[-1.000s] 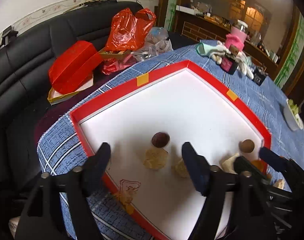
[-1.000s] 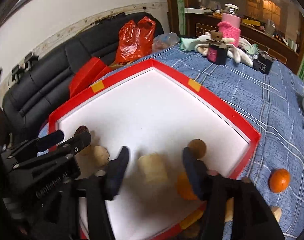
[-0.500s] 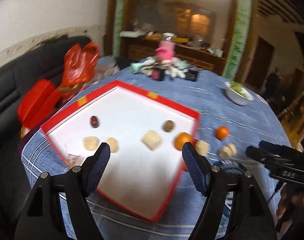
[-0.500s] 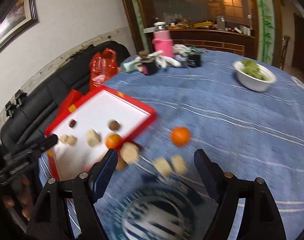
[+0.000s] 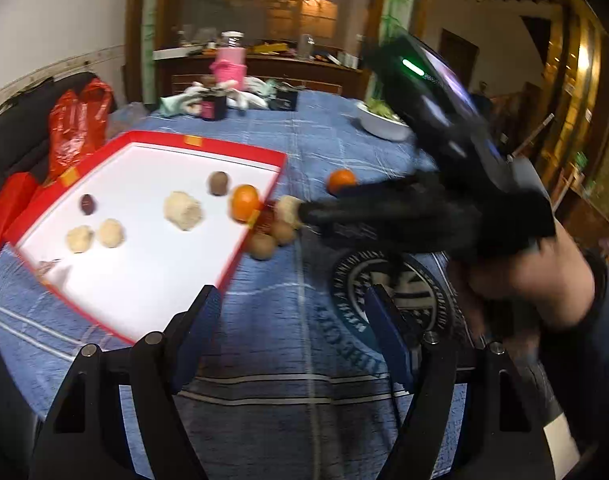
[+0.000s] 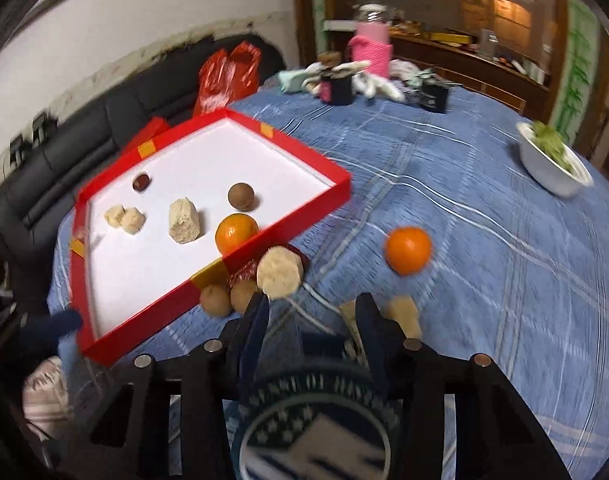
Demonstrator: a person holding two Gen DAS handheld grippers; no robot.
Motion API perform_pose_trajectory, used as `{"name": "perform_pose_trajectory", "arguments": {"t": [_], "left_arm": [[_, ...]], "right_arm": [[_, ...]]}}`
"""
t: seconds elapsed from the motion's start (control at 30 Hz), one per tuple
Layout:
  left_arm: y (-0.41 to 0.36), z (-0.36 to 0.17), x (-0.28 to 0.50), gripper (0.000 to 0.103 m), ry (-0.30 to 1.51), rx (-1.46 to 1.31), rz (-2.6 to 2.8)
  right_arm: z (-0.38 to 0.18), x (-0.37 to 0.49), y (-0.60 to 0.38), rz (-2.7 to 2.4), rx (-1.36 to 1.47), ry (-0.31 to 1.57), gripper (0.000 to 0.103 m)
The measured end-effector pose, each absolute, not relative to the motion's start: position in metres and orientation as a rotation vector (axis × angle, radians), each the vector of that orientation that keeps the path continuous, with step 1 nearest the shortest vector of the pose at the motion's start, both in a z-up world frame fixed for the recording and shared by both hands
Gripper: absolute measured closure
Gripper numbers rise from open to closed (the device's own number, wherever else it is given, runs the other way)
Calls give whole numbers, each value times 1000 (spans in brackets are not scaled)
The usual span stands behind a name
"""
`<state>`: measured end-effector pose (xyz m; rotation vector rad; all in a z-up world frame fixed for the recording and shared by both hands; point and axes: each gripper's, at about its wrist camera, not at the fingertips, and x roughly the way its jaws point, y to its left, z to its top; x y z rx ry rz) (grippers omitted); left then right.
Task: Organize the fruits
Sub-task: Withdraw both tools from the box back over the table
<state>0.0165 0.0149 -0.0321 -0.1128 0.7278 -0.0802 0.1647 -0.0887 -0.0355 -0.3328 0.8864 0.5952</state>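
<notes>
Round worktop under a blue plaid cloth (image 6: 484, 184); red-rimmed, white-floored shallow cardboard tray (image 6: 288, 224) on its left part. Left gripper (image 5: 292, 320) and right gripper (image 6: 310, 312) hover above the cloth, jaws apart, empty. Tray holds 1 orange tangerine (image 6: 236, 233), 3 pale cut chunks and 2 brown fruits. A second orange tangerine (image 6: 408, 251) lies on the cloth, well apart from the tray.

Both grippers hover open above the blue tablecloth (image 6: 484, 184).
The left gripper (image 5: 292, 328) gapes wide, holding nothing; the right gripper (image 6: 310, 320), blurred, seems narrower and reaches low over the cloth, gripped by a bare hand (image 5: 532, 280).
</notes>
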Motion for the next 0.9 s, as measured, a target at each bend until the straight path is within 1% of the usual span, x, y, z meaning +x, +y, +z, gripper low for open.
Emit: {"name": "perform_pose_trajectory", "arguments": {"t": [0.13,0.2,0.23,0.37,0.43,0.5,0.6,0.77,0.9], "left_arm": [[21,-40,29,29,751,-158,-78],[29,-44,37,34,770,-183,-79],[30,-46,39,35,780,-184,-79],[32,-47,42,35,782,-186,-81],[34,-48,43,38,780,-194,-80],[33,-48,47,38,781,-187,-69],[33,-47,51,38,786,-200,-68],[25,-46,53,38,789,-176,-77],[14,-43,55,38,779,-156,-91]], "right_arm": [[-39,172,-70,642,-410,922,62],[-40,172,-66,659,-426,923,64],[-42,172,-63,671,-434,931,68],[-41,172,-53,698,-485,951,69],[-40,168,-54,692,-535,953,70],[-41,172,-61,663,-541,969,69],[-41,180,-85,589,-488,984,68],[-11,171,-148,583,-251,918,66],[-12,171,-186,515,-193,933,63]]}}
